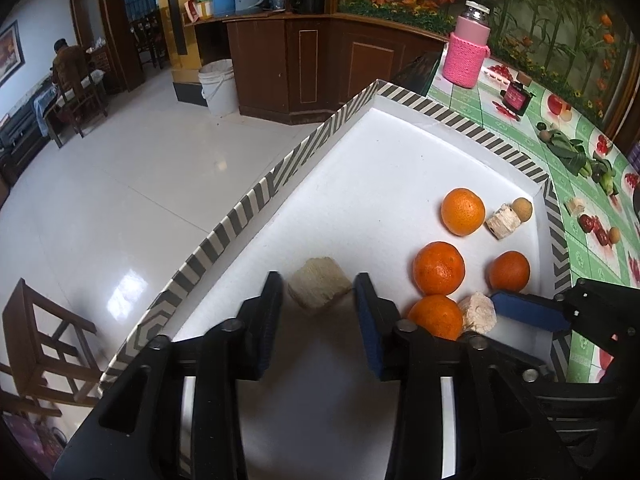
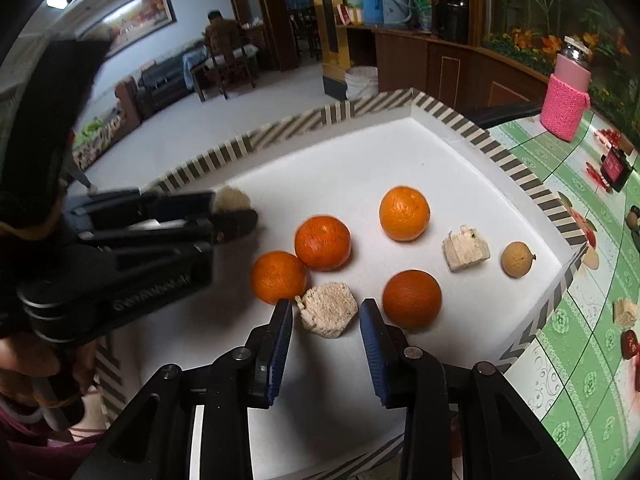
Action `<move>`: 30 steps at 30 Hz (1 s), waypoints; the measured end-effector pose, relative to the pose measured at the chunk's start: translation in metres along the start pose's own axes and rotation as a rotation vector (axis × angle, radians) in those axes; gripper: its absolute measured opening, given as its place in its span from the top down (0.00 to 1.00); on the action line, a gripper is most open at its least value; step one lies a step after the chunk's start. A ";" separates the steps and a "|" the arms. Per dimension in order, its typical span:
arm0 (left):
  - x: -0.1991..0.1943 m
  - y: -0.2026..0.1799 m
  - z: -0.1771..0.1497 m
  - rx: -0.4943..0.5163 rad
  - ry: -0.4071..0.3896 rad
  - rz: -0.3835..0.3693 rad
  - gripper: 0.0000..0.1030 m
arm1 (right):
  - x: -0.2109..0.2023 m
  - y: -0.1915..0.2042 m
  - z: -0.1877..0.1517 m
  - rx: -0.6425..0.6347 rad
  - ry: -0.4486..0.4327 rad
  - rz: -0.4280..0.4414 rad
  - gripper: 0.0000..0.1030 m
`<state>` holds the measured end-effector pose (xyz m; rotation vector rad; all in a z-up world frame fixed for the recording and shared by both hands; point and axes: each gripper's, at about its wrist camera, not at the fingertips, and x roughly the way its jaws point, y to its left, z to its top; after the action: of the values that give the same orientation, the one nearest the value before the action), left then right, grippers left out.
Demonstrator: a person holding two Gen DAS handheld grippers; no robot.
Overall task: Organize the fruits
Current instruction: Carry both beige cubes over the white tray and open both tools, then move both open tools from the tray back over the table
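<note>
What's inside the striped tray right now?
In the tray: four oranges, three pale cut chunks and one small brown round fruit. The left gripper straddles one chunk. The tray's near corner lies hidden under the grippers.

Both wrist cams look down close over the white tray (image 1: 400,168), sharing its oranges (image 2: 404,213) from opposite sides.

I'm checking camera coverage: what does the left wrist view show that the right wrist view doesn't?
Only the left wrist view shows the leafy greens on the green tablecloth and a wooden chair below the tray's edge. Only the right wrist view shows the framed picture and the sofa. Both show the striped tray, four oranges, pale chunks, the small brown fruit and the pink bottle.
</note>
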<state>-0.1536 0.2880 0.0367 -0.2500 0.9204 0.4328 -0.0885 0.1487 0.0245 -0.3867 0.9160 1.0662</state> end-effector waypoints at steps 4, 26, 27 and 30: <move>-0.004 0.003 0.002 -0.019 -0.007 -0.010 0.56 | -0.010 -0.005 -0.001 0.037 -0.030 0.026 0.66; -0.036 -0.027 0.008 -0.019 -0.098 -0.045 0.30 | -0.069 -0.054 -0.030 0.231 -0.166 0.034 0.66; -0.037 -0.032 0.008 -0.013 -0.099 -0.049 0.30 | -0.073 -0.056 -0.033 0.240 -0.170 0.029 0.66; -0.041 -0.049 0.009 0.012 -0.108 -0.073 0.30 | -0.084 -0.065 -0.041 0.265 -0.187 0.007 0.66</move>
<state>-0.1463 0.2375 0.0761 -0.2464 0.8057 0.3692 -0.0646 0.0422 0.0581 -0.0628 0.8771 0.9544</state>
